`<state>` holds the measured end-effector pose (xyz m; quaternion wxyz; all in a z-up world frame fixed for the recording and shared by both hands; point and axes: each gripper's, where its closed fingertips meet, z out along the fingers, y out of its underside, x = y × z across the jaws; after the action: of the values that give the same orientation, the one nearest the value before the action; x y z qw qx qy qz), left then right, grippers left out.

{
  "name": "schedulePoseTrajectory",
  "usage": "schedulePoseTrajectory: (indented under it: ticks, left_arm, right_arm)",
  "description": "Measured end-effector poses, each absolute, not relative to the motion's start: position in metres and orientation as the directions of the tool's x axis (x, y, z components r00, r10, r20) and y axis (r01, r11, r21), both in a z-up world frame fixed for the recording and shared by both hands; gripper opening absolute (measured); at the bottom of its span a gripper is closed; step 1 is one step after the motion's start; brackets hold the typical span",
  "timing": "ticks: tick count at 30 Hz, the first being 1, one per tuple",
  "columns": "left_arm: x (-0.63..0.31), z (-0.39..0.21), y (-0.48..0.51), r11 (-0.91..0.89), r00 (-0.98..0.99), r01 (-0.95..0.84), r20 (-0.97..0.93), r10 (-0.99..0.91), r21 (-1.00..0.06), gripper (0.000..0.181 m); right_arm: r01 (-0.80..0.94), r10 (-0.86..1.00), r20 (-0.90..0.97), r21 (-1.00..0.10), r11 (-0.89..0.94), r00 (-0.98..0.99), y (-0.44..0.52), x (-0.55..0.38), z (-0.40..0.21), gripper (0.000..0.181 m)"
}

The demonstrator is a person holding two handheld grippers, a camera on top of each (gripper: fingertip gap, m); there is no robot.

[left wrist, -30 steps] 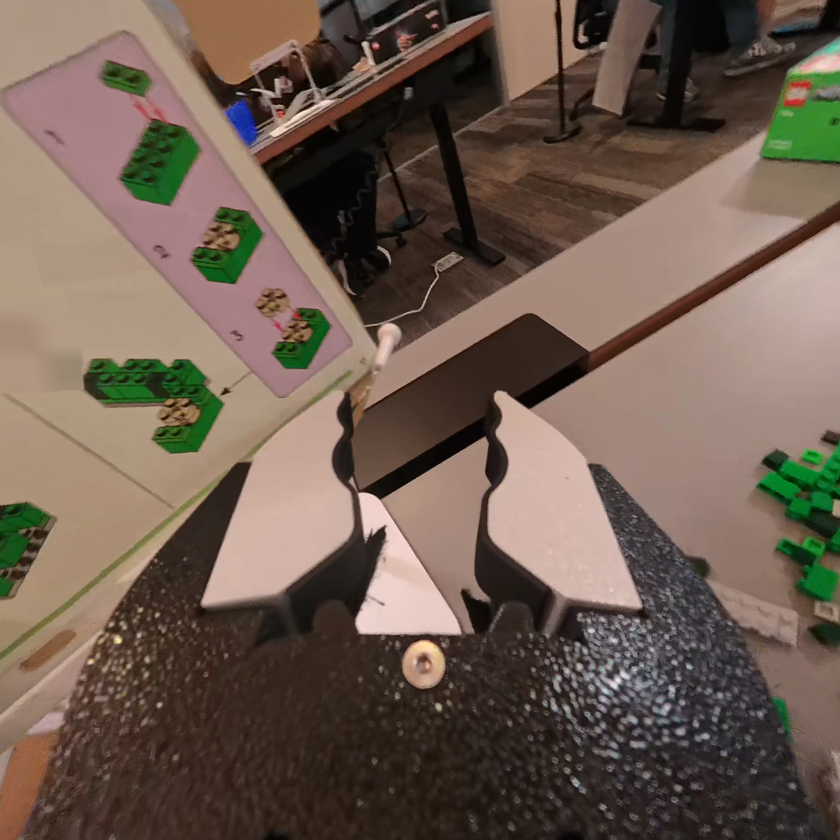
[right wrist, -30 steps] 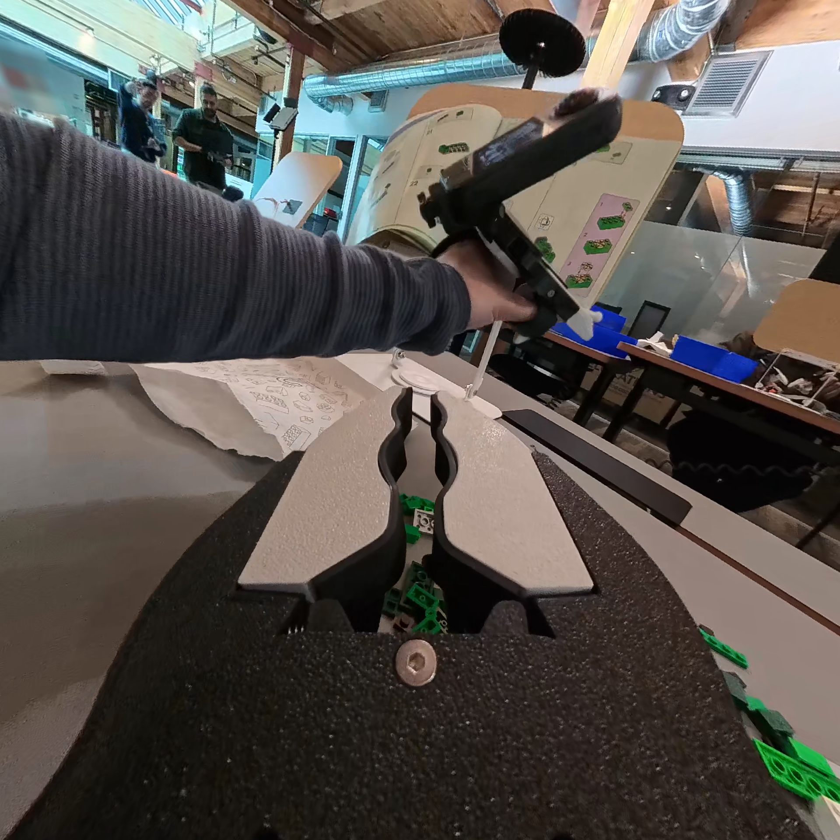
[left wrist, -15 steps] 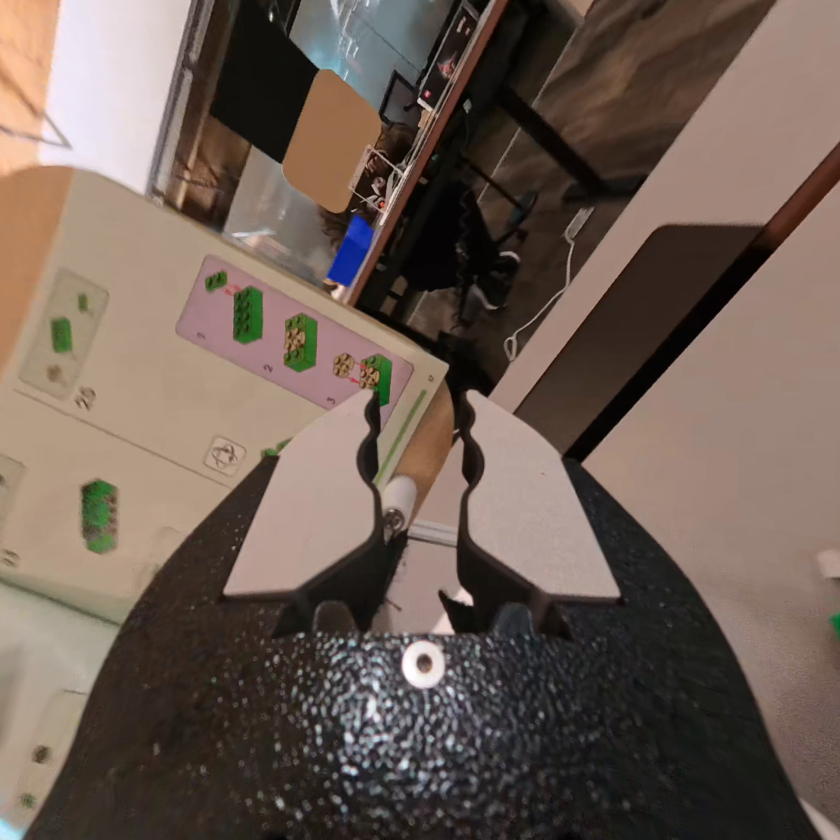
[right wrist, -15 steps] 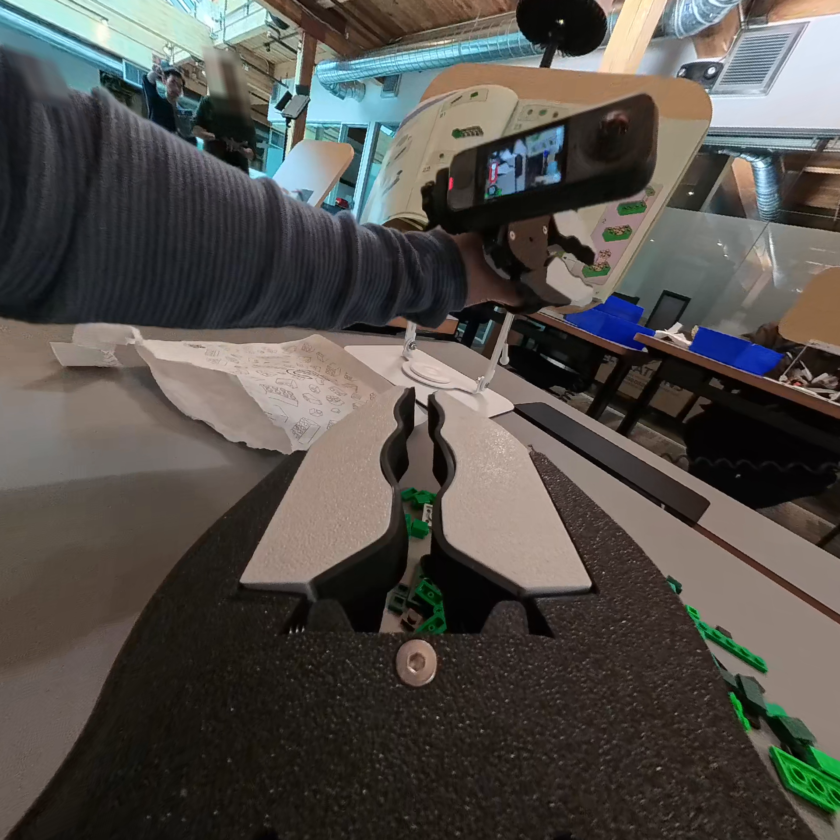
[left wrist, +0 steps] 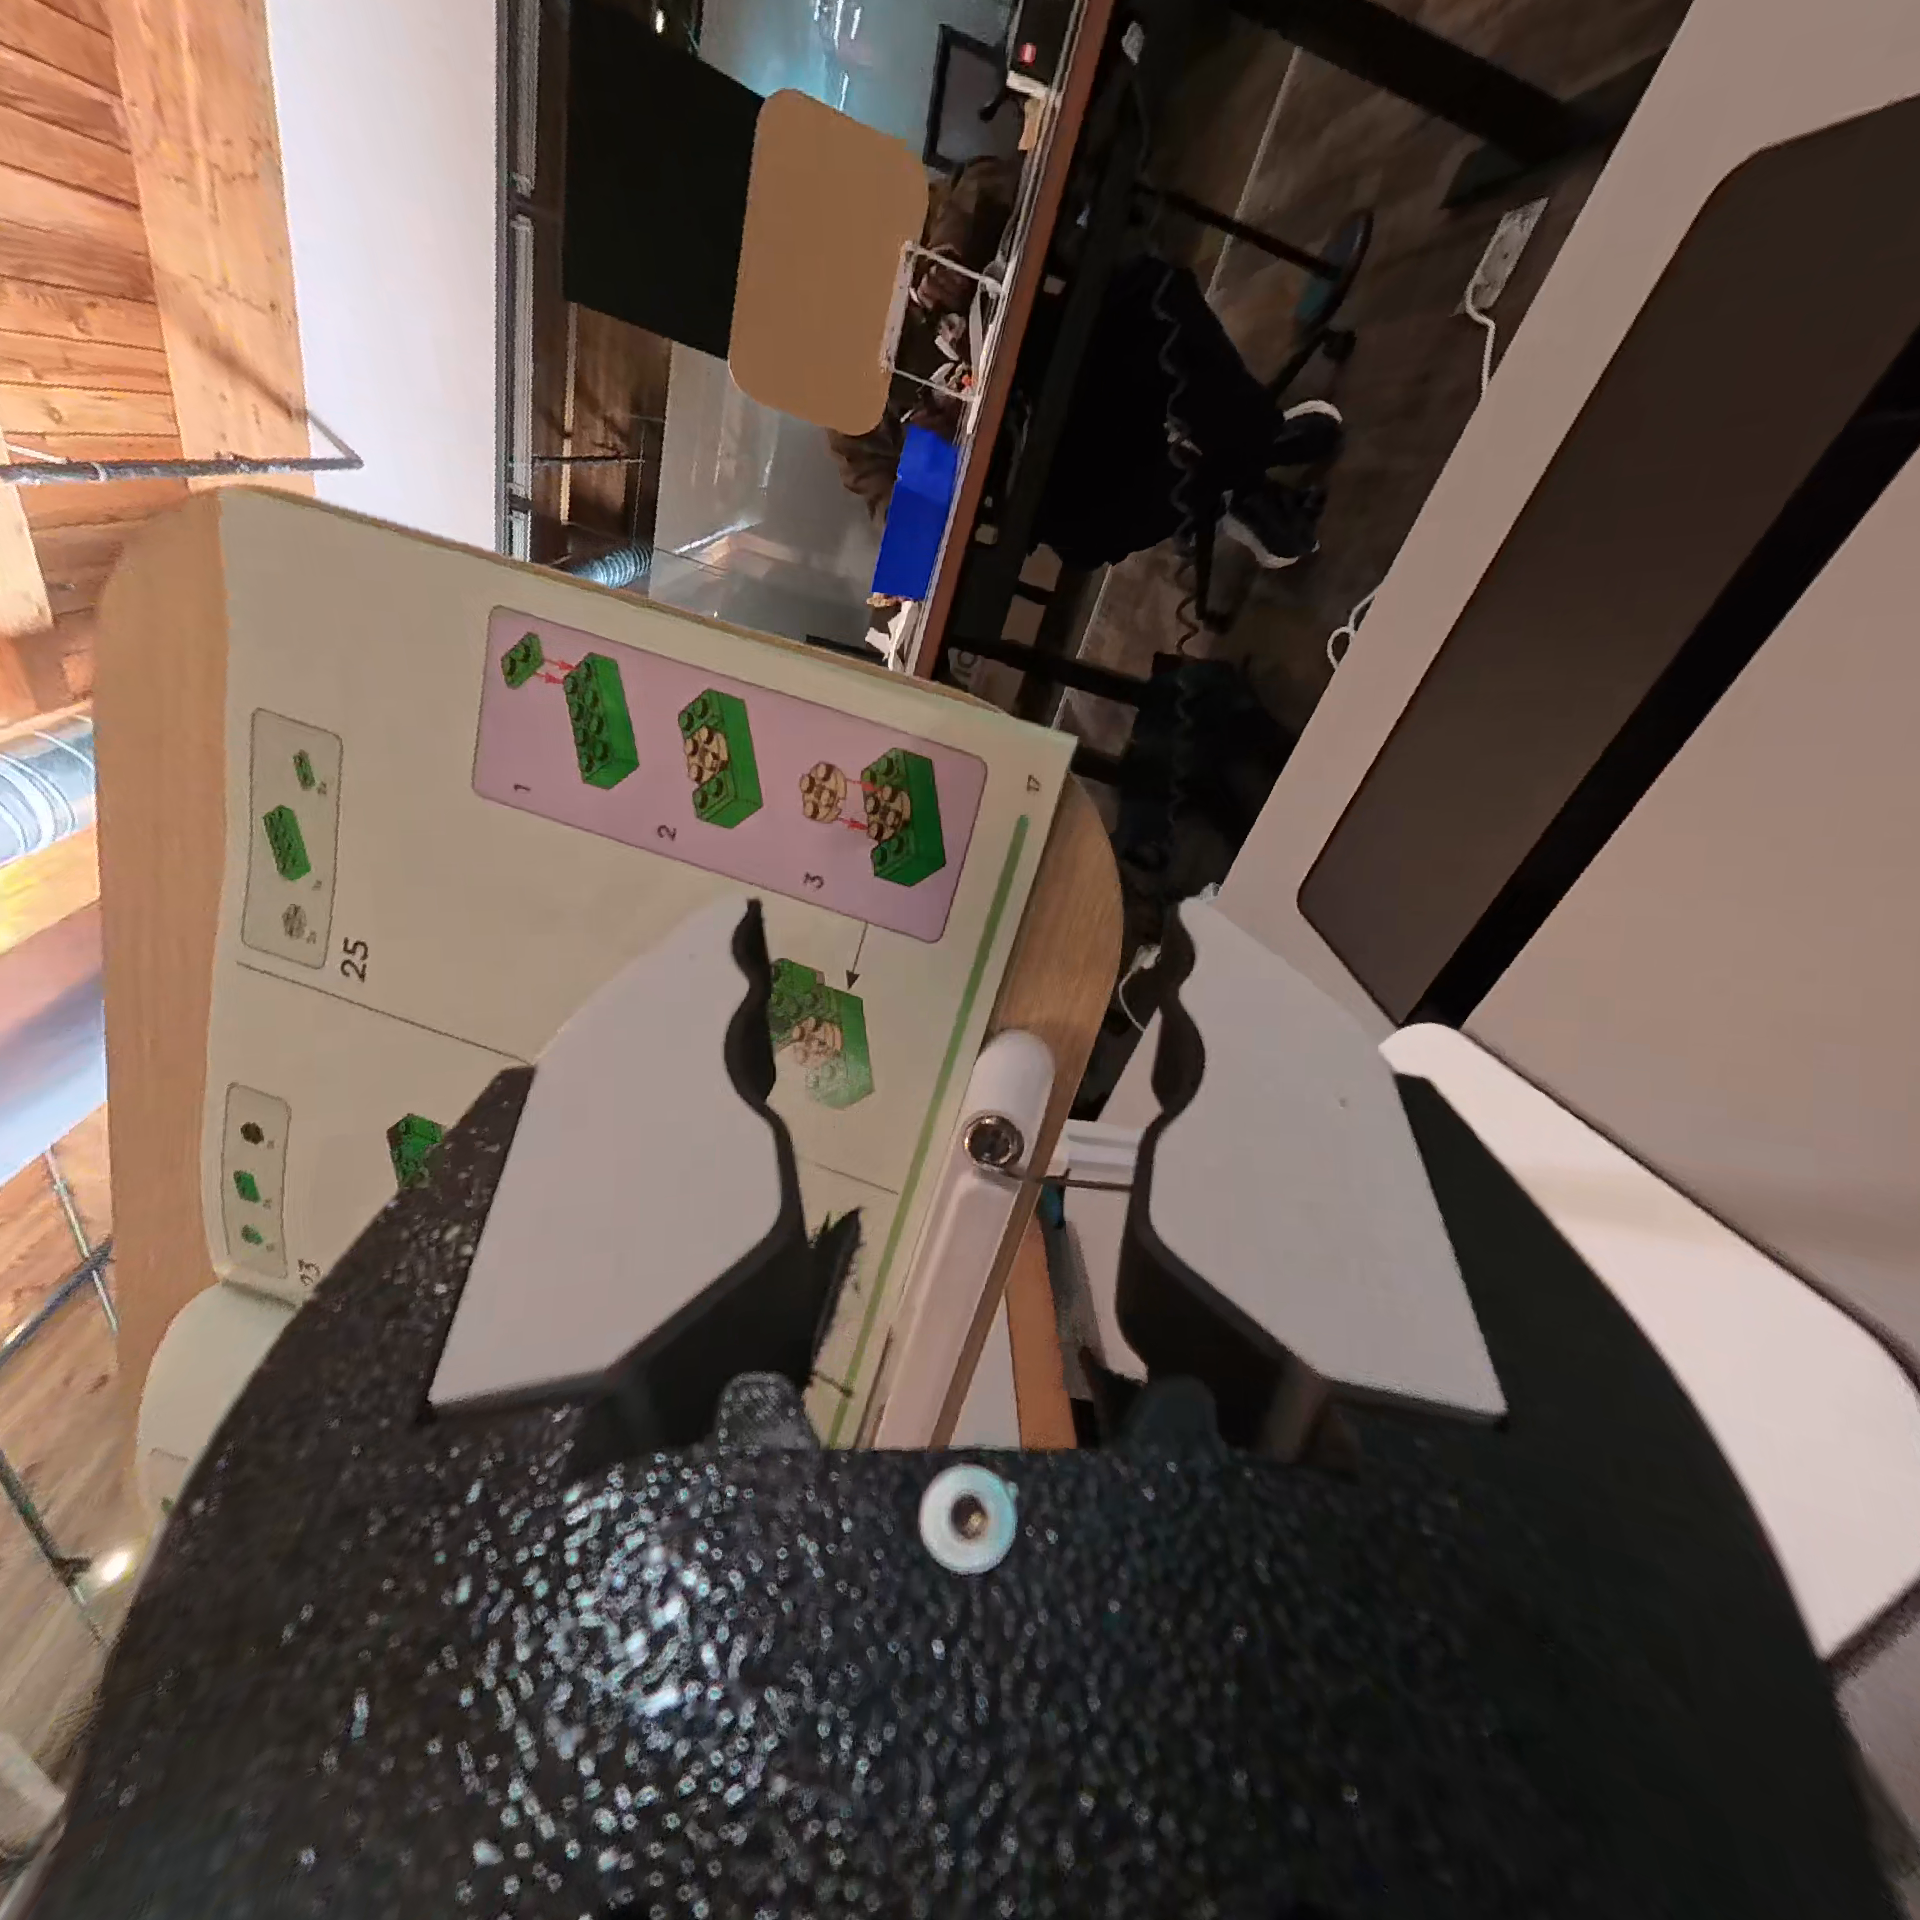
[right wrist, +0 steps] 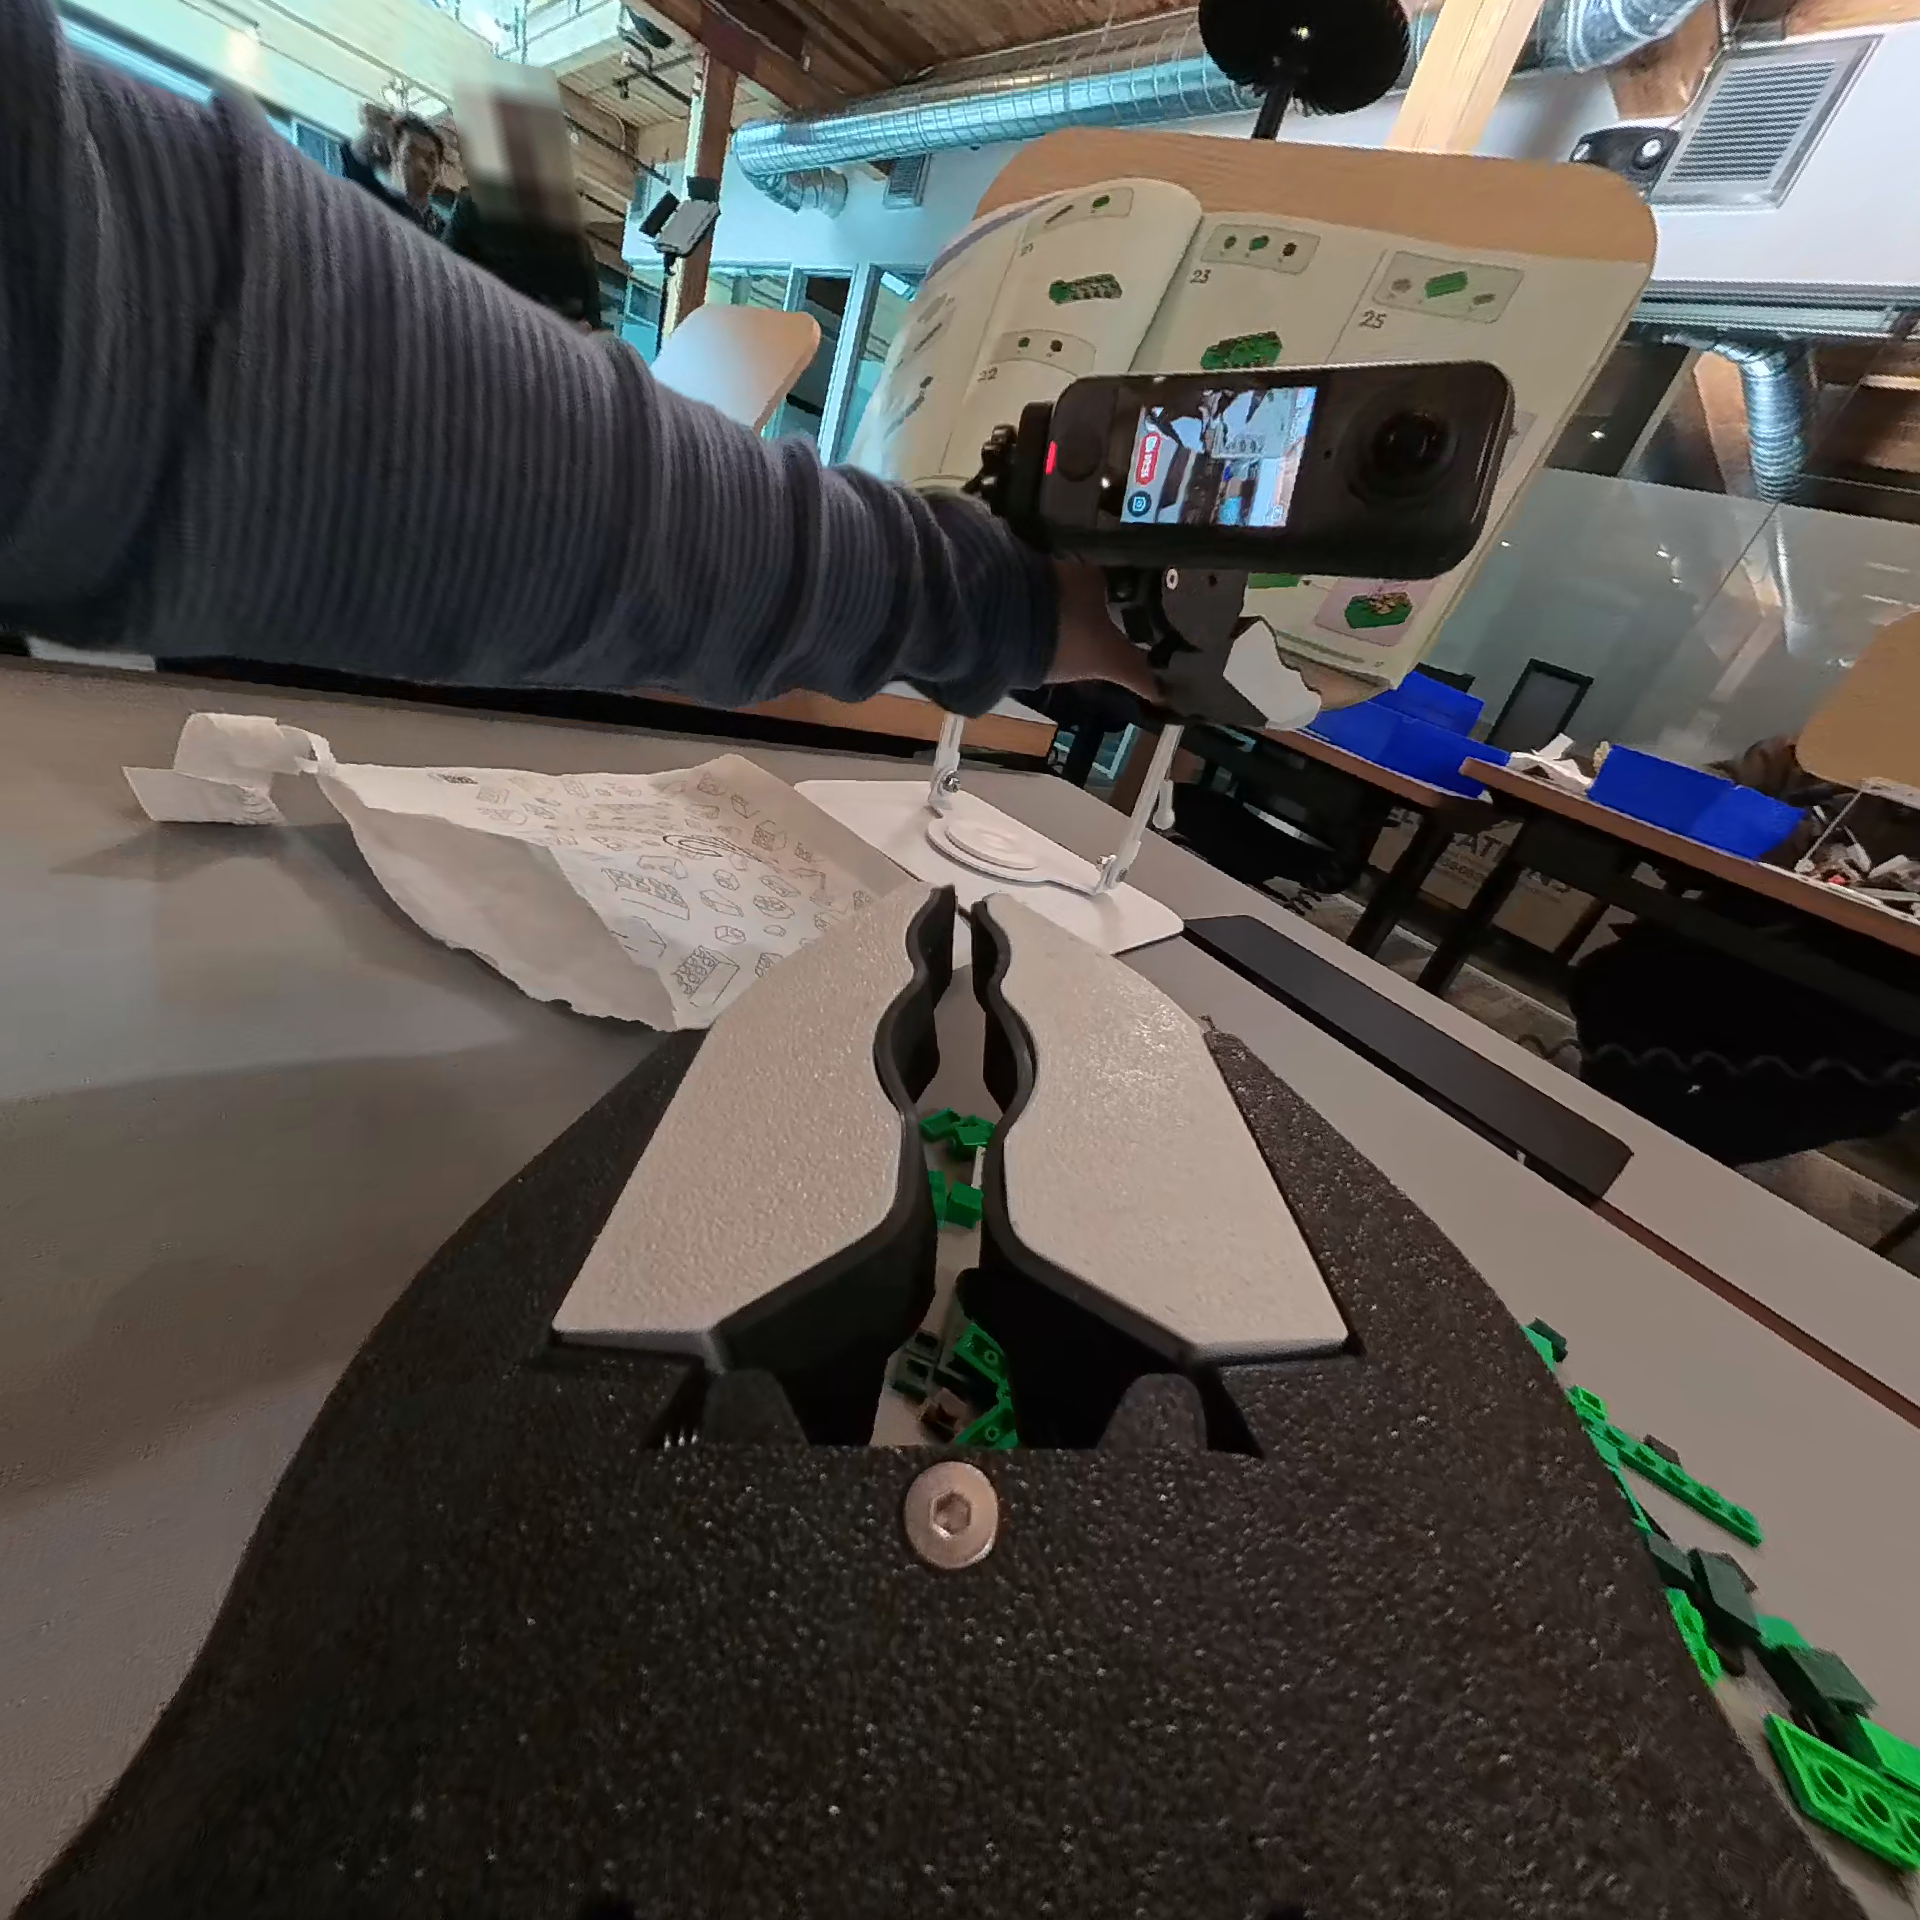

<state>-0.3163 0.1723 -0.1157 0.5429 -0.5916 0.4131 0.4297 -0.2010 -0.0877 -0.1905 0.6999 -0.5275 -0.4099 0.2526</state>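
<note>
My left gripper (left wrist: 964, 935) is open, held up off the table and rolled on its side. Its jaws stand on either side of the lower right corner of an open instruction booklet (left wrist: 582, 935) that rests on a wooden board (left wrist: 156, 831). The stand's white arm (left wrist: 987, 1195) lies between the jaws. Whether a finger touches the page is unclear. In the right wrist view the same gripper (right wrist: 1247, 675) with its camera (right wrist: 1268, 468) is at the booklet (right wrist: 1143, 281). My right gripper (right wrist: 964, 906) is shut and empty, low over loose green bricks (right wrist: 961, 1153).
A grey-sleeved arm (right wrist: 468, 468) reaches across the grey table (right wrist: 260, 1091). A torn white paper bag (right wrist: 644, 873) lies left of the stand's white base (right wrist: 997, 862). More green bricks (right wrist: 1818, 1714) lie at the right. A black strip (right wrist: 1403, 1049) runs along the table's far edge. The grippers' ends are close to 30 cm from one another.
My left gripper has swung up and rolled toward the booklet's corner; its jaws narrowed, then opened wide around the page edge and stand arm. My right gripper has stayed shut, almost still.
</note>
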Motion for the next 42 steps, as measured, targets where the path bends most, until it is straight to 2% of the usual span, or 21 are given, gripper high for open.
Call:
schedulePoseTrajectory:
  ticks: [3, 8, 14, 18, 24, 36, 42]
  left_arm:
    - [-0.316, -0.112, 0.172, -0.061, 0.271, -0.961, -0.962, -0.021, -0.269, 0.062]
    - [-0.318, -0.107, 0.171, -0.038, 0.297, -0.954, -0.955, 0.005, -0.297, 0.060]
    - [-0.312, -0.120, 0.170, 0.004, 0.259, -0.966, -0.966, -0.023, -0.259, 0.048]
    - [-0.316, -0.120, 0.177, -0.036, 0.243, -0.969, -0.970, 0.008, -0.243, 0.051]
    - [-0.305, -0.116, 0.181, -0.001, 0.238, -0.971, -0.971, 0.002, -0.238, 0.042]
    - [-0.310, -0.104, 0.181, -0.003, 0.233, -0.972, -0.972, 0.034, -0.233, 0.041]
    - [-0.311, -0.106, 0.175, 0.013, 0.234, -0.972, -0.972, 0.019, -0.234, 0.026]
  right_arm:
    - [0.084, 0.786, 0.314, -0.944, 0.320, 0.533, -0.088, -0.202, -0.191, 0.002]
    - [0.087, 0.787, 0.313, -0.944, 0.317, 0.531, -0.088, -0.202, -0.192, 0.001]
    - [0.089, 0.792, 0.311, -0.946, 0.313, 0.525, -0.088, -0.203, -0.193, 0.001]
    - [0.093, 0.796, 0.312, -0.946, 0.310, 0.519, -0.089, -0.204, -0.194, 0.001]
    - [0.098, 0.799, 0.313, -0.946, 0.308, 0.514, -0.089, -0.205, -0.195, 0.000]
    - [0.108, 0.801, 0.321, -0.945, 0.310, 0.505, -0.090, -0.207, -0.197, 0.000]
    - [0.113, 0.802, 0.325, -0.943, 0.312, 0.502, -0.090, -0.207, -0.197, 0.000]
